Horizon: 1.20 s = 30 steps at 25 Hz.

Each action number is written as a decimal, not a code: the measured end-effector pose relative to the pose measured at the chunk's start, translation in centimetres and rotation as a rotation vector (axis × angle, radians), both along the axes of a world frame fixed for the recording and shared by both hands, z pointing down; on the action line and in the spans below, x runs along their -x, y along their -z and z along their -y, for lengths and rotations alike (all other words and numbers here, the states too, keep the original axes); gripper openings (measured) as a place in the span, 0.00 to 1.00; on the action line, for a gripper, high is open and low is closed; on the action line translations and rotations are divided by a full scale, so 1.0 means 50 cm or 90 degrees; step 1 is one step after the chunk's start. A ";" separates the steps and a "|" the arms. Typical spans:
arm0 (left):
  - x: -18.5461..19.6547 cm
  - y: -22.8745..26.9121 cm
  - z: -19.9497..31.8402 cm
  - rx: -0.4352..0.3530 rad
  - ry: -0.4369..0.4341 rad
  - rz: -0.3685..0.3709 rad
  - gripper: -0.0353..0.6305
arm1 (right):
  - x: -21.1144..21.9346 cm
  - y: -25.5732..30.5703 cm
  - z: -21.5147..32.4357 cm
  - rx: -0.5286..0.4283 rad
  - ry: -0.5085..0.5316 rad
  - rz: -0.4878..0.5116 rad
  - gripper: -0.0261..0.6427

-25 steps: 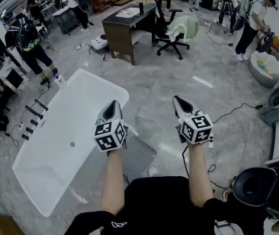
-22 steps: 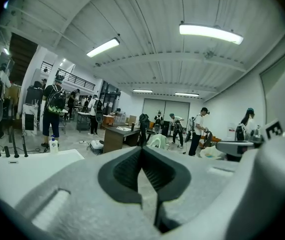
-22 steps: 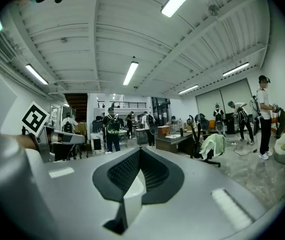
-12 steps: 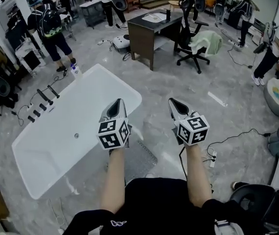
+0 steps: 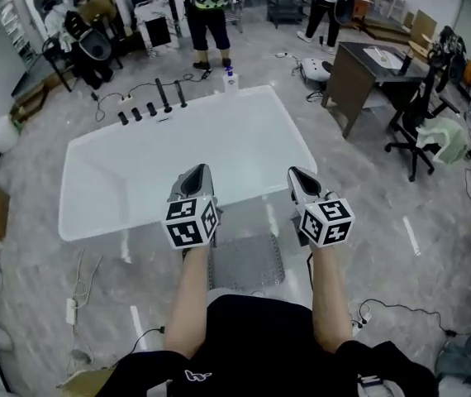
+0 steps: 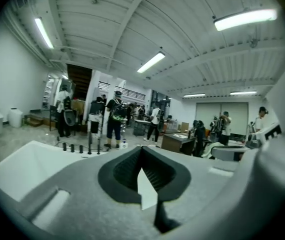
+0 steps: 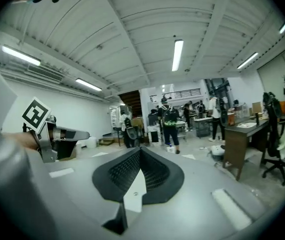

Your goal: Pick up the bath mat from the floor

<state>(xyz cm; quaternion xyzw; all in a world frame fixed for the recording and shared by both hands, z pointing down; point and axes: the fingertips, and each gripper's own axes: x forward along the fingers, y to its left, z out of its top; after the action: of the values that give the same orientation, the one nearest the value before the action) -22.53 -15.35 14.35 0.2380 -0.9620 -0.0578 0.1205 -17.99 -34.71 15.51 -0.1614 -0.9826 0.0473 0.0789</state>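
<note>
Basically, both tongs are clenched with nothing between them. The left tongs (image 5: pixel 192 174) and the right tongs (image 5: pixel 300 177) are held out roughly level, side by side at mid-frame. Their tips are aimed toward the top of the frame, over the near rim of the white bathtub (image 5: pixel 136 172).

The bath mat (image 5: pixel 245 263) is found lower in the frame, flat on the grey floor (image 5: pixel 368 222) just beside the tub. It shows in the gap between the two forearms (image 5: pixel 192 288), so it lies below and behind the tips, not ahead of them. Neither side can really be called nearer, since it's pretty much centred. Its far edge is seen running parallel to the tub's rim, but the near end is hidden by the torso (image 5: pixel 260 337), so the long axis can't be settled.

A drop and a downward tilt would probably be needed, with the tongs opened first.
</note>
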 end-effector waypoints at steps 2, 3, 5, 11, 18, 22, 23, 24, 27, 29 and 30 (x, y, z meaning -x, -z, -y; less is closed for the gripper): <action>-0.005 -0.013 -0.099 0.000 0.060 -0.014 0.05 | 0.023 -0.011 -0.103 0.000 0.072 -0.007 0.05; -0.008 -0.021 -0.143 -0.002 0.087 -0.022 0.05 | 0.030 -0.016 -0.151 -0.003 0.105 -0.009 0.05; -0.013 -0.036 -0.213 -0.006 0.127 -0.037 0.05 | 0.039 -0.025 -0.225 -0.017 0.156 -0.012 0.05; -0.005 -0.048 -0.289 -0.011 0.142 -0.053 0.05 | 0.069 -0.038 -0.288 -0.044 0.156 -0.032 0.05; -0.005 -0.087 -0.325 0.032 0.124 -0.089 0.05 | 0.065 -0.064 -0.322 -0.051 0.131 -0.068 0.05; -0.017 -0.168 -0.318 0.036 0.105 -0.147 0.05 | 0.046 -0.116 -0.337 -0.080 0.137 -0.104 0.05; -0.026 -0.191 -0.311 0.035 0.097 -0.164 0.05 | 0.037 -0.133 -0.332 -0.080 0.132 -0.118 0.05; -0.033 -0.213 -0.303 0.036 0.089 -0.178 0.05 | 0.028 -0.149 -0.325 -0.078 0.125 -0.131 0.05; -0.042 -0.260 -0.280 0.041 0.071 -0.212 0.05 | 0.012 -0.181 -0.302 -0.077 0.107 -0.162 0.05; -0.056 -0.290 -0.275 0.047 0.062 -0.236 0.05 | -0.003 -0.207 -0.299 -0.074 0.102 -0.187 0.05; -0.063 -0.305 -0.275 0.050 0.058 -0.248 0.05 | -0.011 -0.221 -0.299 -0.069 0.100 -0.198 0.05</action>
<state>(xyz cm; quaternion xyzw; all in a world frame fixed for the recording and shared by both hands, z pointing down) -19.37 -1.59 29.62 0.1734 -0.9319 -0.0709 0.3106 -17.46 -19.74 26.59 -0.2239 -0.9439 0.0124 0.2422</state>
